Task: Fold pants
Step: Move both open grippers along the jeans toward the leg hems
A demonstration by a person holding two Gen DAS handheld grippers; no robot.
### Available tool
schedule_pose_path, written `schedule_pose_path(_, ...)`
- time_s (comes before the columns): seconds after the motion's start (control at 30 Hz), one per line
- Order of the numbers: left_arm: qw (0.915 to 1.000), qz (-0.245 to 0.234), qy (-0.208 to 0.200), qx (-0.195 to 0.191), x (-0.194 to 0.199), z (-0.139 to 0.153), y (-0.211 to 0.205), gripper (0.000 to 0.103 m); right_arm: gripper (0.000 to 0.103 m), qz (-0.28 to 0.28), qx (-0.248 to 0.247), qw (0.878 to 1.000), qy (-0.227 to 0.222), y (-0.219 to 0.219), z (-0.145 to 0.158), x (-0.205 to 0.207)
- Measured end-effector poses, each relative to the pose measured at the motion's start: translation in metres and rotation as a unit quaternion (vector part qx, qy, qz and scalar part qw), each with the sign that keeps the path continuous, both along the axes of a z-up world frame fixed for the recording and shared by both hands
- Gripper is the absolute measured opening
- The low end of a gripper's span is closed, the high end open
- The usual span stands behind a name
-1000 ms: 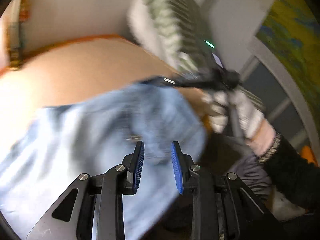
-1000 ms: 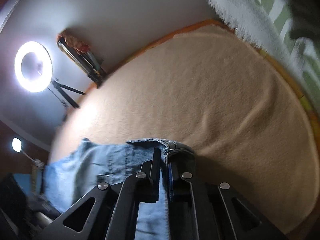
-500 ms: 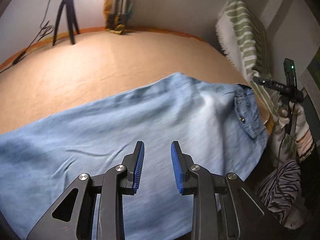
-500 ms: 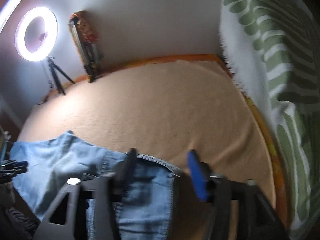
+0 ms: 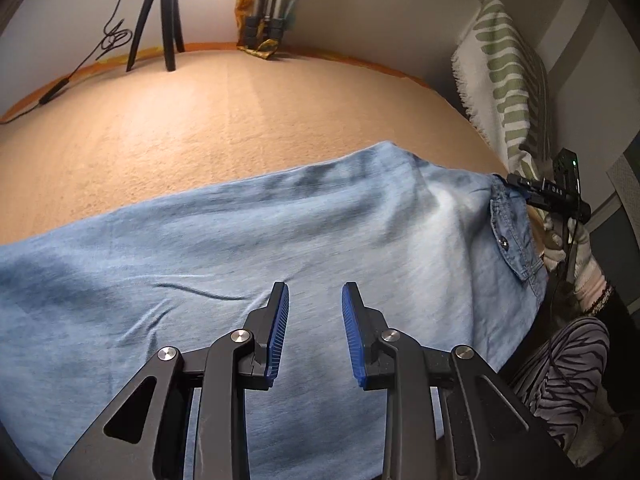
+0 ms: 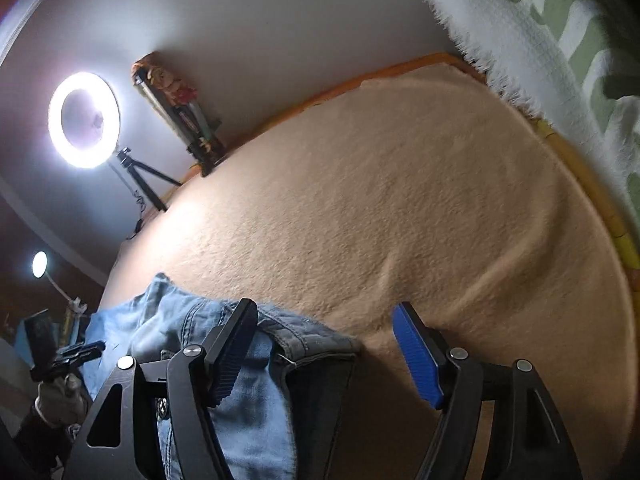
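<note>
Light blue jeans [image 5: 240, 240] lie spread flat across the peach blanket [image 5: 200, 120], waistband and back pocket [image 5: 516, 236] to the right. My left gripper [image 5: 314, 292] hovers over the middle of the cloth, its blue pads a little apart with nothing between them. In the right wrist view my right gripper [image 6: 324, 312] has its jaws opening wide. The dark waistband corner [image 6: 304, 332] lies loose between them, untouched by the pads. The same right gripper [image 5: 548, 196] shows at the jeans' right edge, in a gloved hand [image 5: 560, 236].
A ring light [image 6: 84, 120] on a tripod [image 5: 160, 20] and folded stands [image 5: 268, 8] stand at the blanket's far edge by the wall. A white and green striped throw [image 5: 504, 76] borders the right side. Striped clothing of the person [image 5: 568, 368] is at the near right.
The right gripper was shut on the waistband and has opened, letting it drop onto the blanket. The left view swung from blurred, lifted jeans to jeans lying flat.
</note>
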State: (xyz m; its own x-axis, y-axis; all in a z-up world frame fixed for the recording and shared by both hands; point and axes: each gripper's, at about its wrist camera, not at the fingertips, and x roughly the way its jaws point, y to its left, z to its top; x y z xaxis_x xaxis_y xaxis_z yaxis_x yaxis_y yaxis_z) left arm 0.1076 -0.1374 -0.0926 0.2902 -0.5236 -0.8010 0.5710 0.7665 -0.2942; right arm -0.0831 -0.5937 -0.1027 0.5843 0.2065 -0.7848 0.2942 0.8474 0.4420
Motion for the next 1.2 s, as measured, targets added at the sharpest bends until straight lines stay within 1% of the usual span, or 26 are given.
schedule_pose_path(0.1,0.9999,0.013,0.011,-0.003,0.006,-0.004,0.006,0.026,0.074,0.029,0.003,1.0,-0.002,0.014,-0.004,0.004)
schedule_pose_path(0.17,0.9996,0.023,0.017,-0.008,0.009,-0.005,0.01,0.026,0.074,0.045,-0.009,0.999,0.001,0.025,-0.004,0.009)
schedule_pose_path(0.23,0.9993,0.031,0.018,-0.01,0.012,-0.005,0.015,0.026,0.07,0.049,-0.012,0.999,-0.001,0.03,-0.004,0.011)
schedule_pose_path(0.27,0.9993,0.034,0.015,-0.008,0.013,-0.005,0.016,0.026,0.062,0.05,-0.003,0.999,-0.001,0.032,-0.005,0.012)
schedule_pose_path(0.3,0.9992,0.037,0.012,-0.007,0.013,-0.004,0.017,0.026,0.05,0.051,0.007,0.999,-0.001,0.033,-0.006,0.012)
schedule_pose_path(0.33,0.9992,0.039,0.01,-0.005,0.013,-0.004,0.019,0.026,0.043,0.054,0.017,0.998,0.0,0.035,-0.006,0.012)
schedule_pose_path(0.37,0.9991,0.041,0.008,-0.001,0.013,-0.005,0.019,0.026,0.031,0.06,0.02,0.998,0.003,0.039,-0.006,0.012)
schedule_pose_path(0.4,0.9991,0.042,0.005,0.005,0.014,-0.006,0.02,0.026,0.023,0.064,0.007,0.998,0.007,0.047,-0.002,0.012)
schedule_pose_path(0.43,0.9991,0.042,0.002,0.011,0.014,-0.007,0.019,0.026,0.02,0.067,-0.01,0.998,0.011,0.054,0.005,0.011)
schedule_pose_path(0.47,0.9989,0.041,-0.005,0.021,0.013,-0.007,0.019,0.026,0.015,0.069,-0.017,0.997,0.009,0.061,0.014,0.01)
schedule_pose_path(0.5,0.9989,0.04,-0.008,0.025,0.013,-0.008,0.019,0.026,0.013,0.07,-0.02,0.997,0.006,0.066,0.024,0.009)
schedule_pose_path(0.6,0.9987,0.039,-0.015,0.029,0.011,-0.007,0.019,0.026,0.011,0.059,-0.063,0.996,0.004,0.076,0.064,0.008)
schedule_pose_path(0.63,0.9987,0.038,-0.018,0.03,0.009,-0.006,0.018,0.026,0.011,0.054,-0.084,0.995,0.017,0.076,0.075,0.01)
schedule_pose_path(0.67,0.9987,0.036,-0.02,0.029,0.008,-0.005,0.018,0.026,0.011,0.052,-0.101,0.993,0.026,0.076,0.08,0.012)
schedule_pose_path(0.73,0.9986,0.032,-0.026,0.032,0.005,-0.004,0.016,0.026,0.011,0.056,-0.117,0.991,0.042,0.077,0.079,0.017)
schedule_pose_path(0.77,0.9986,0.029,-0.028,0.034,0.004,-0.004,0.015,0.026,0.011,0.056,-0.125,0.989,0.057,0.078,0.072,0.022)
schedule_pose_path(0.93,0.9984,0.032,-0.031,0.033,0.001,-0.001,0.018,0.026,0.013,0.058,-0.145,0.982,0.105,0.074,0.032,0.037)
schedule_pose_path(1.0,0.9984,0.035,-0.033,0.029,0.0,0.001,0.022,0.026,0.026,0.054,-0.155,0.979,0.119,0.071,0.027,0.037)
schedule_pose_path(1.07,0.9982,0.042,-0.035,0.025,0.0,0.004,0.026,0.026,0.031,0.044,-0.174,0.976,0.122,0.068,0.033,0.034)
schedule_pose_path(1.2,0.9974,0.059,-0.037,0.015,0.003,0.011,0.036,0.026,0.036,0.022,-0.186,0.978,0.096,0.062,0.058,0.024)
